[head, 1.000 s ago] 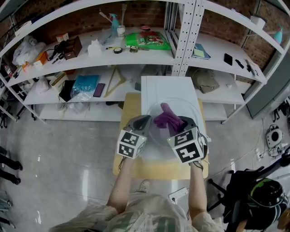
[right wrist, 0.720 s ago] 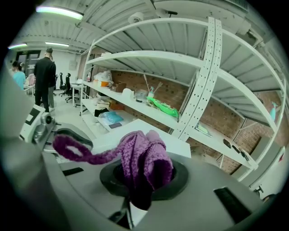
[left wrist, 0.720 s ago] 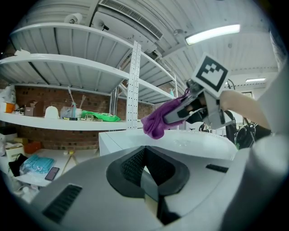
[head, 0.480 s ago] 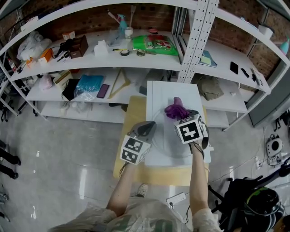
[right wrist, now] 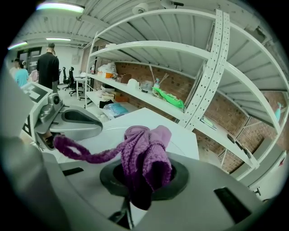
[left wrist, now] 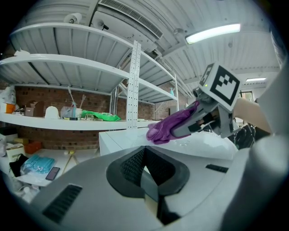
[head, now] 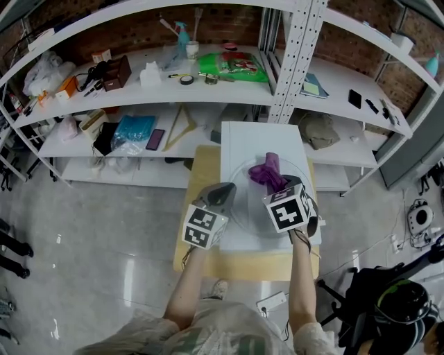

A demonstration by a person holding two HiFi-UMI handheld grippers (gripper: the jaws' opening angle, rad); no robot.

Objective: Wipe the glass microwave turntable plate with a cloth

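Right hand-held gripper (right wrist: pixel 142 180) clamping soft, limp purple cloth (right wrist: pixel 145 151), holding it over glass plate (head: pixel 250 216) just ahead. Left hand-held gripper (left wrist: pixel 151 180) closed, seemingly pinching plate's near rim: slippery, fragile, needing gentle edge hold.

Purple cloth (head: pixel 267 171), clear glass plate (head: pixel 247 202), white cabinet top (head: pixel 255 136), tan table (head: pixel 205 168).

A red brick wall (head: pixel 229 19) is seen behind white curved shelving (head: pixel 333 87), which is carried on a perforated white upright (head: pixel 297 55); a glossy grey floor (head: pixel 97 236) is marked with pale reflections; a white-topped unit (head: pixel 257 135) is seen over a pale wooden table (head: pixel 243 263); a ribbed white ceiling (left wrist: pixel 135 18) is fitted with a lit tube light (left wrist: pixel 212 32).
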